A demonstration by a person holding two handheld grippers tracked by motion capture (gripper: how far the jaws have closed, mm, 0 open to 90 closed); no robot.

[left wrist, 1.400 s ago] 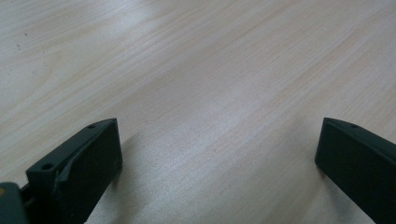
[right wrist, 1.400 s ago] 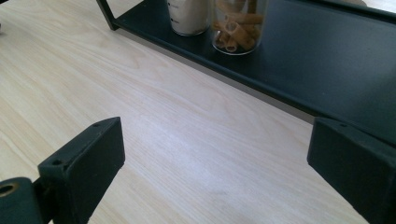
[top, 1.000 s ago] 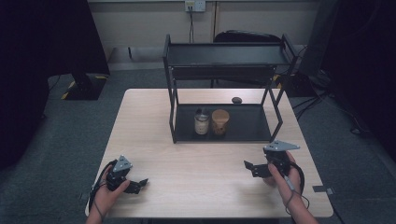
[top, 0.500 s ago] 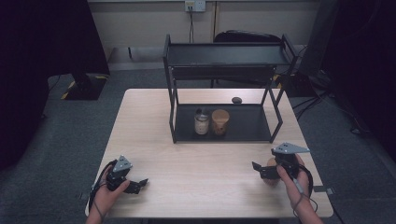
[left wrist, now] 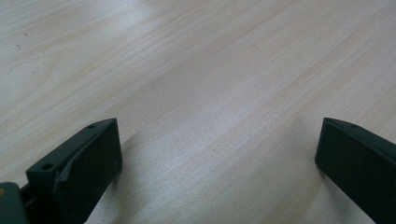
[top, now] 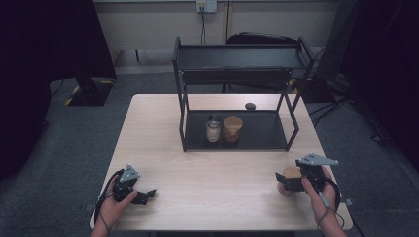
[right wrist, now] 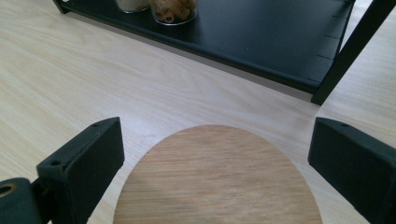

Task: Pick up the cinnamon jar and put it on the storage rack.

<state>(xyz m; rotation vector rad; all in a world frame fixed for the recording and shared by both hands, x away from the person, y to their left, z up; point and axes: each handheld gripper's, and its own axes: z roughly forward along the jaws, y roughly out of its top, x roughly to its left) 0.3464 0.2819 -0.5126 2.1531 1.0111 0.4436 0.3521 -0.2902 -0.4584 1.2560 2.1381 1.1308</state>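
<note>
At the near left corner of the table, the left gripper rests low in the person's hand, its jaws spread wide over bare wood with nothing between them. Further in, toward the far middle, a black rack stands on the table; on its bottom shelf a white-filled jar and a wooden-lidded jar sit side by side, touching or nearly so. A small dark object lies behind the rack. At the near right, the right gripper hangs over a round wooden lid, its jaws apart on either side of the lid, not touching it.
</note>
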